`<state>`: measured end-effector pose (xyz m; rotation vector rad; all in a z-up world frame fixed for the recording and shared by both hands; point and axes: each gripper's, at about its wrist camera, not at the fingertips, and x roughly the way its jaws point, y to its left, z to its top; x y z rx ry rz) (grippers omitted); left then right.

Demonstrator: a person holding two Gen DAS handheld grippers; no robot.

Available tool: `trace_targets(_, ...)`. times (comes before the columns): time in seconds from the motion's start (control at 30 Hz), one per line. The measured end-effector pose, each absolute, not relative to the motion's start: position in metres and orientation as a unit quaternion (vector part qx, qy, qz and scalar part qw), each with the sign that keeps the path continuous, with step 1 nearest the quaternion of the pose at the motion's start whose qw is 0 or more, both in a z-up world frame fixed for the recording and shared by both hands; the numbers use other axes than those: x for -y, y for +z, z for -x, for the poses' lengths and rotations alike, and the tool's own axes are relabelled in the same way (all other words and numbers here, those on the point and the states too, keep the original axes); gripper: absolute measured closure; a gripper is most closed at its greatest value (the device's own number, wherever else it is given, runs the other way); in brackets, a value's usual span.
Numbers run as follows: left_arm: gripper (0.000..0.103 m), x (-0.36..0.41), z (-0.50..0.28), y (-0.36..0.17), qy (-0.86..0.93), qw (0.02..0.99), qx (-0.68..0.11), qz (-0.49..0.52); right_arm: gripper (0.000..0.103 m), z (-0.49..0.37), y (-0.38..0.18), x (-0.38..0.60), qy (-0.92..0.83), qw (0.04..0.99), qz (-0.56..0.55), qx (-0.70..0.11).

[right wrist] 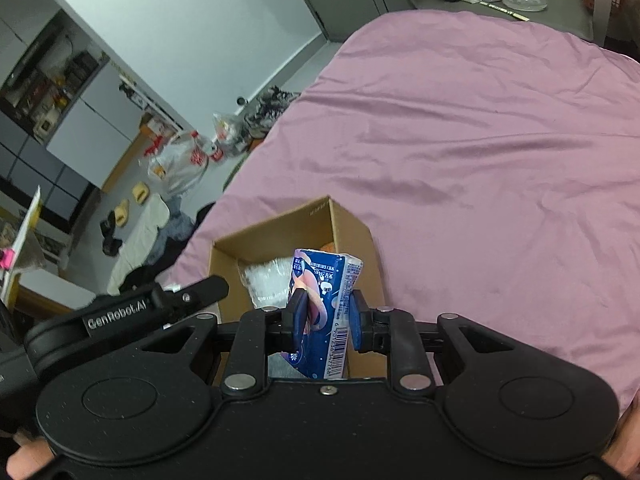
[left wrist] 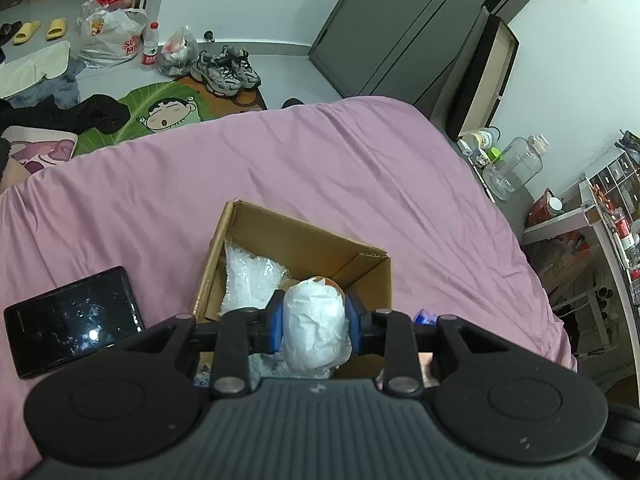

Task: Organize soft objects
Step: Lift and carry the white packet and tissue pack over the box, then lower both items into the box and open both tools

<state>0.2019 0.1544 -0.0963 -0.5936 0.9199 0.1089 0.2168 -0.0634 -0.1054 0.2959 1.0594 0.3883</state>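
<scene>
At nine o'clock in the left wrist view, a dark tablet (left wrist: 74, 320) flat on the pink bedsheet (left wrist: 320, 168), just beside the cardboard box (left wrist: 370, 276) and well inside the sweep of any careless withdrawal; a knock from the gripper body could slide it toward the bed edge. At centre, left gripper (left wrist: 314, 318) clamped on a white wrapped bundle (left wrist: 316, 328), blue pads pressing both flanks, held over the box opening with a crinkled clear plastic bag (left wrist: 250, 276) already lying inside at ten o'clock. Orange-brown tip showing at the bundle's twelve o'clock end; contents hard to identify, possibly a soft toy in wrapping. Risk here: slack wrapper bunching between the pads, so the grip holds film rather than mass and the bundle slips out askew, or catches the near box wall and tips the light box on the yielding sheet. In the right wrist view, the left tool's arm (right wrist: 160, 304) intruding at nine o'clock, close to the box rim. At centre, right gripper (right wrist: 325, 314) closed narrow on a blue tissue pack (right wrist: 324, 312), squeezed at its waist, poised above the same box (right wrist: 280, 232). Two tools converging on one small opening: likely collision of fingers or housings if both descend together, and a released pack landing on the bundle rather than beside it. Over-squeeze also liable to deform the pack.
</scene>
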Motion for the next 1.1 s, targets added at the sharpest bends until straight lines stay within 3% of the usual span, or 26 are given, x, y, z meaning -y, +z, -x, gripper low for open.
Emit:
trace_targets(0.27, 0.073, -0.162, -0.212, -0.100, 0.049, 0.849, -0.443, 0.283, 0.072, -0.220, -0.111, 0.049, 0.182, 0.831, -0.117, -0.513)
trace_targets(0.37, 0.073, -0.165, -0.216, -0.103, 0.050, 0.847, -0.446, 0.284, 0.063, -0.222, -0.112, 0.052, 0.183, 0.826, -0.130, -0.517)
trace_targets(0.87, 0.073, -0.152, -0.248, -0.121, 0.052, 0.837, -0.473, 0.272, 0.055, -0.227, -0.116, 0.074, 0.181, 0.822, -0.139, -0.521)
trace_targets(0.97, 0.067, -0.146, -0.255, -0.121, 0.053, 0.838, -0.475, 0.263, 0.055, -0.228, -0.117, 0.086, 0.173, 0.824, -0.145, -0.520)
trace_targets(1.1, 0.049, -0.145, -0.259, -0.120, 0.067, 0.837, -0.478, 0.258, 0.055, -0.230, -0.118, 0.101, 0.164, 0.825, -0.154, -0.518)
